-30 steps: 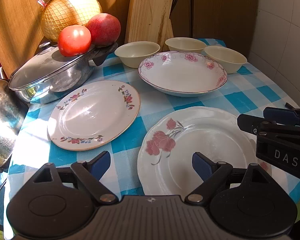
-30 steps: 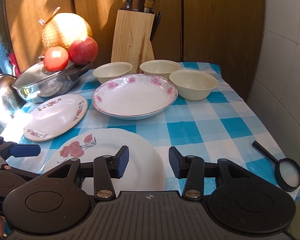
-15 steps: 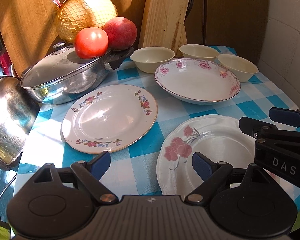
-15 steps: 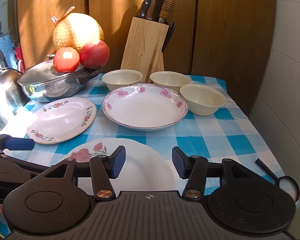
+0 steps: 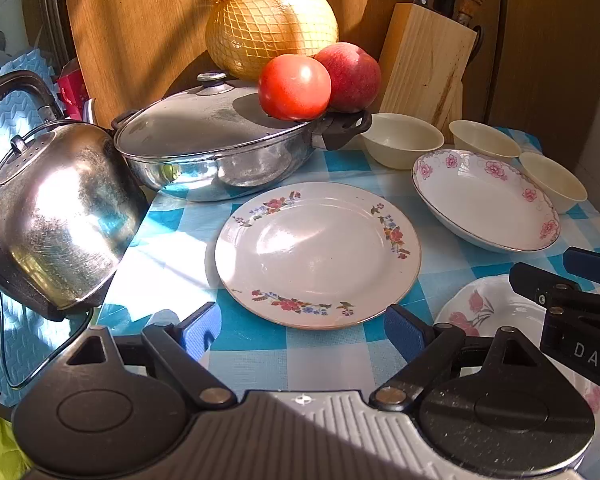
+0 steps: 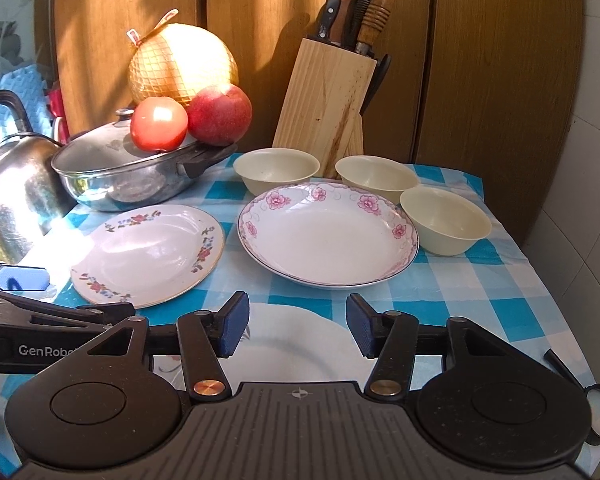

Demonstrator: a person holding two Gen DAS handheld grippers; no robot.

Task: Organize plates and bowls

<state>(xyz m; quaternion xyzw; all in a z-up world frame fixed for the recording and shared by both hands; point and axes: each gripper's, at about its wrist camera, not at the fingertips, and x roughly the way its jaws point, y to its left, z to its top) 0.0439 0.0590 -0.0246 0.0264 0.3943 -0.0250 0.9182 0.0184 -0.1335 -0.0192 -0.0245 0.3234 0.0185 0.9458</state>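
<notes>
My left gripper point(image 5: 302, 326) wide open, hovering at the near edge of the small floral plate point(image 5: 318, 254). Right gripper point(image 6: 296, 330) also open, empty, above the rose plate point(image 6: 288, 354) (mostly hidden under it). Deep pink-flower dish point(image 6: 328, 238) sits behind, three cream bowls point(image 6: 276, 170) lined along its far side, near the knife block point(image 6: 324, 100).

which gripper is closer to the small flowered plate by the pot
Left. The left gripper hovers open at the near rim of the small flowered plate; the right gripper is over the rose plate beside it.
</notes>
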